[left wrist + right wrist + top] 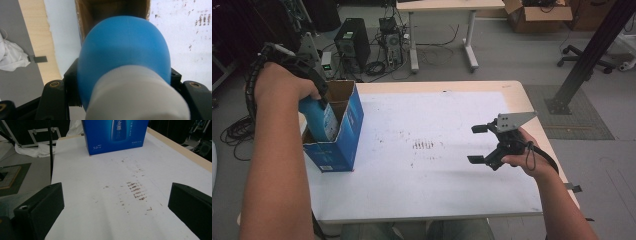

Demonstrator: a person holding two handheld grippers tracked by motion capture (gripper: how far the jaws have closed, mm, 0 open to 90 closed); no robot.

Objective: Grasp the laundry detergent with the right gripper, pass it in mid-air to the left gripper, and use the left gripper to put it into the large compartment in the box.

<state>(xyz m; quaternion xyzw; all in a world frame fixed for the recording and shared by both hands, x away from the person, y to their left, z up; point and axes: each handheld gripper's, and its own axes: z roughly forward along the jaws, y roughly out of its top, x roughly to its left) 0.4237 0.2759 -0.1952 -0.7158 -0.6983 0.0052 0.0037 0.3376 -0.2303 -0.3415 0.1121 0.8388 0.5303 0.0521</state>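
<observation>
Left gripper (314, 85) has its jaws clamped on the blue bottle (319, 117), at nine o'clock on the table (437, 200). The bottle's long axis runs steeply, white cap up by the jaws, base down inside the open blue box (343, 137). Right gripper (484, 145) hovers at three o'clock, jaws wide apart. White, rust-speckled tabletop; computer tower (353, 42) and cables on the grey floor (512, 55) at twelve.
</observation>
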